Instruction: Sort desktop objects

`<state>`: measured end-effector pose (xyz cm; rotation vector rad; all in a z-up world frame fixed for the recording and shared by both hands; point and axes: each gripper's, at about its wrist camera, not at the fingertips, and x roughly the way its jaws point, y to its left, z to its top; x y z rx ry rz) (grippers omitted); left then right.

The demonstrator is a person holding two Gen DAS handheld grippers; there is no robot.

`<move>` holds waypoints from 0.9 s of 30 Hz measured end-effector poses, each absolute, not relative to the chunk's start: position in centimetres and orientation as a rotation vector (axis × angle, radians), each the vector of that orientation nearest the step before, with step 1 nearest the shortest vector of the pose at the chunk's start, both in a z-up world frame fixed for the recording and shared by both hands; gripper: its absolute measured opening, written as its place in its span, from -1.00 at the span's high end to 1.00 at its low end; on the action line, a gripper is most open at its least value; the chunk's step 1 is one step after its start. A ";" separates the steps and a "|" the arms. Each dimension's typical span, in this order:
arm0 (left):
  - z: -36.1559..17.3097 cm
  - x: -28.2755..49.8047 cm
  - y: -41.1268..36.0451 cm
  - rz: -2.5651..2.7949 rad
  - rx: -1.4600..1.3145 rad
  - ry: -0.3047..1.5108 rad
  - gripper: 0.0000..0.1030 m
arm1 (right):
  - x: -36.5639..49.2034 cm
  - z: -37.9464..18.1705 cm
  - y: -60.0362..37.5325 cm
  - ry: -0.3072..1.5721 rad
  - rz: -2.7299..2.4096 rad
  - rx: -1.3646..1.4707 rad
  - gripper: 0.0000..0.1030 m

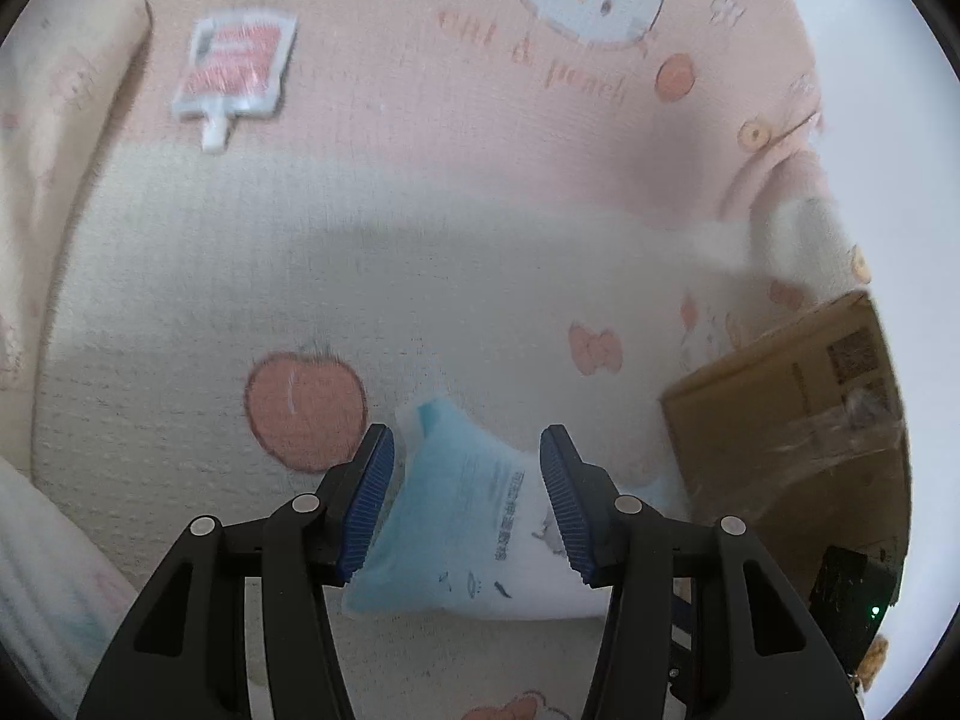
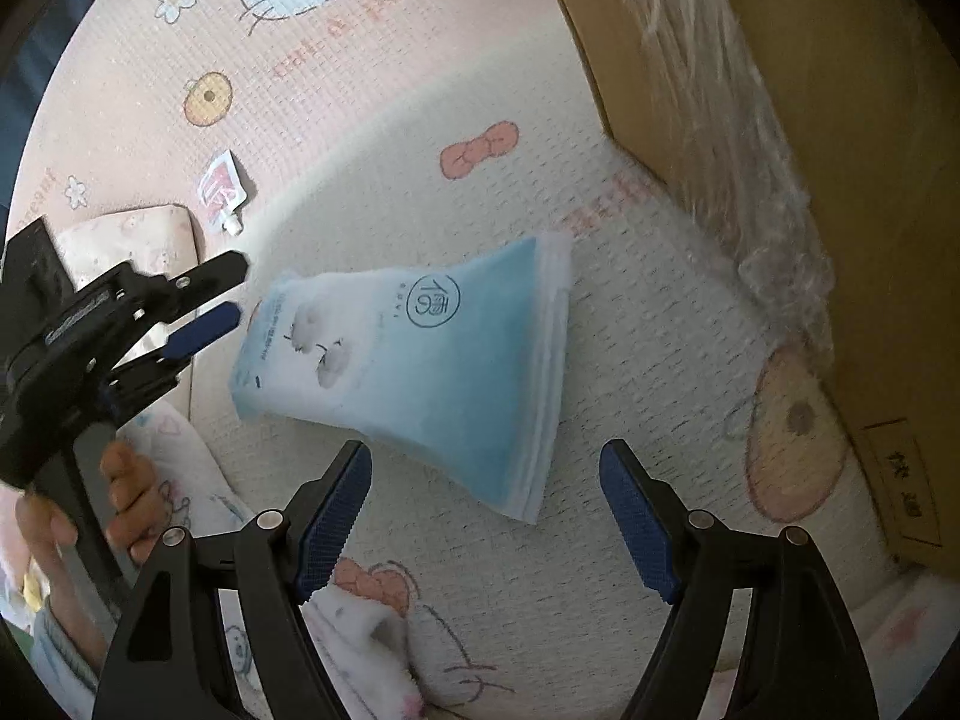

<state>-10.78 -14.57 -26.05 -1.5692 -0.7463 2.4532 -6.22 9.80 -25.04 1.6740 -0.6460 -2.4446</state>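
left gripper [image 1: 467, 501]: black frame, ribbed blue pads, pitched steeply down at the mat. jaws wide apart, pads clear of the pack lying between them; nothing gripped. left wrist view is motion-blurred.

right gripper [image 2: 486, 516]: same build, also angled steeply down. jaws wide apart, empty; the pack lies just beyond the fingertips, not between them.

the soft blue-and-white plastic tissue pack [image 1: 474, 534], flat and roughly trapezoid with crimped white end seams, lies on the mat. in the left wrist view its narrow end pokes forward past the pads and its body runs back under the frame. the right wrist view shows the whole pack [image 2: 414, 360]: printed circle logo, cotton-boll drawings, wider layered edge toward the right jaw.

right wrist view only: the left gripper seen side-on [image 2: 204, 306] at the pack's narrow end, left of the right jaws, with a person's hand [image 2: 90, 516] wrapped round its handle and fingers [image 2: 129, 498] curled on the grip.

beyond the jaws, the pink-and-cream foam play mat [image 1: 420, 276], waffle-textured, printed with a cartoon cat, bows and fruit.

right of the jaws in both views: a brown cardboard box [image 1: 798, 414], one face under crinkled clear film, printed labels on it.

far ahead and left of the left jaws: a small red-and-white spouted pouch [image 1: 234, 72], flat on the pink area, well apart from the pack.
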 end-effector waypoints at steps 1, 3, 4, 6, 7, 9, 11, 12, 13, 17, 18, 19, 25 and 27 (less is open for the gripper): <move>-26.1 -10.6 -14.5 2.439 -1.578 -0.739 -0.06 | -6.2 -25.0 9.7 -0.641 -2.440 1.672 -0.50; -26.1 -10.1 -13.9 2.428 -1.583 -0.696 -0.06 | -6.4 -25.0 9.4 -0.627 -2.425 1.651 -0.49; -26.0 -9.9 -13.5 2.438 -1.583 -0.668 -0.06 | -6.4 -24.9 9.2 -0.623 -2.422 1.640 -0.49; -26.0 -9.5 -13.0 2.439 -1.591 -0.634 -0.06 | -6.7 -24.9 8.9 -0.604 -2.411 1.626 -0.50; -26.0 -9.3 -13.0 2.436 -1.597 -0.635 -0.06 | -6.7 -24.8 8.9 -0.591 -2.416 1.624 -0.50; -26.0 -8.7 -13.0 2.428 -1.605 -0.654 -0.06 | -6.9 -24.6 8.9 -0.571 -2.426 1.619 -0.50; -26.0 -8.0 -13.2 2.401 -1.608 -0.697 -0.06 | -7.2 -24.4 9.3 -0.590 -2.419 1.612 -0.50; -26.0 -7.6 -13.2 2.387 -1.611 -0.716 -0.06 | -7.5 -24.3 9.6 -0.608 -2.418 1.610 -0.50; -26.0 -7.1 -13.1 2.371 -1.620 -0.724 -0.06 | -7.7 -24.2 9.8 -0.614 -2.425 1.607 -0.50; -25.7 -6.2 -12.3 2.359 -1.645 -0.660 -0.06 | -8.4 -23.9 10.3 -0.604 -2.461 1.607 -0.50; -25.6 -6.1 -12.1 2.358 -1.656 -0.642 -0.06 | -8.4 -23.8 10.3 -0.612 -2.466 1.610 -0.50; -25.4 -6.0 -11.9 2.353 -1.673 -0.629 -0.06 | -8.3 -23.6 10.4 -0.623 -2.473 1.608 -0.50; -23.4 -5.4 -12.0 2.380 -1.641 -0.572 -0.07 | -6.5 -21.7 10.3 -0.626 -2.570 1.560 -0.55; -22.8 -5.6 -12.5 2.384 -1.631 -0.577 -0.07 | -6.1 -21.0 10.0 -0.584 -2.608 1.548 -0.59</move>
